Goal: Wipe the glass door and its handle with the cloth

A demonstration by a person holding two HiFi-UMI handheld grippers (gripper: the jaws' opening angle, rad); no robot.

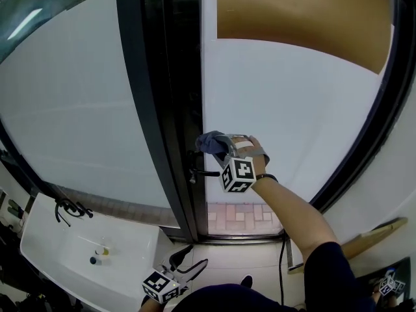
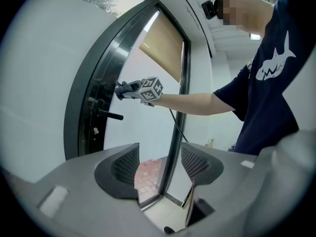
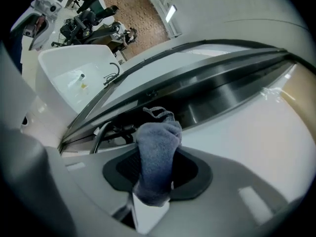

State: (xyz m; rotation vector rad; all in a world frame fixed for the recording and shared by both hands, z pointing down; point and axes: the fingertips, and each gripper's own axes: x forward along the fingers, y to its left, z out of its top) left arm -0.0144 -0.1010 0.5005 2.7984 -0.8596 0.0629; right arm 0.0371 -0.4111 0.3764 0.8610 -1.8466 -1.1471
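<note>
The right gripper [image 3: 155, 171] has its fingers closed on a blue-grey cloth [image 3: 157, 149], which stands up between them and bunches at the top. In the head view the cloth lies against the dark frame at the left edge of the glass door [image 1: 292, 122], just above the black lever handle [image 1: 207, 173]. Whether it touches the handle I cannot tell. The left gripper [image 2: 159, 169] hangs low, well apart from the door, its fingers spread wide with nothing between them. A white sink [image 1: 84, 252] sits at lower left.
</note>
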